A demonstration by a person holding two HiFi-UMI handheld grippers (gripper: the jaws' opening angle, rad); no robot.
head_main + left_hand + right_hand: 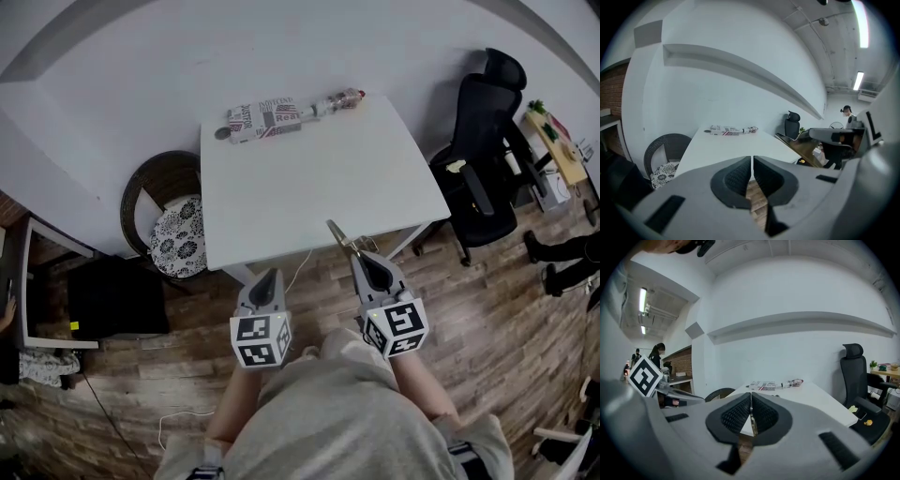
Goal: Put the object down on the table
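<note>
**At the table's near edge, a brass-coloured strip in the right gripper**

Just short of the square white table [319, 178], over the wood-plank floor [487, 309], the person holds both grippers side by side and slightly apart, both pointing toward the tabletop. The right gripper [361, 258] has its jaws pressed onto a thin, flat, brass-coloured strip [339, 236]. In the right gripper view that strip [751, 422] shows edge-on as a narrow bright line pinched between the two ribbed black pads [736, 416]. From the head view, the strip sticks out forward and to the left of the jaws, and its far tip lies over the table's near edge. It is held in the air, and none of it is seen resting on the tabletop. In the left gripper view it appears as a broad brownish blade [799, 147] reaching out from the right.

The left gripper [272, 274] carries nothing: in its own view, its pads [738, 176] are drawn together with only a sliver of gap and no object between them.

At the table's far edge, near the white wall, lies a folded umbrella in a newspaper-print sleeve [272, 117], well apart from both grippers. A round dark wicker chair [141, 187] with a black-and-white floral cushion [178, 234] stands at the table's left side. A black office chair [483, 159] stands to its right.
</note>
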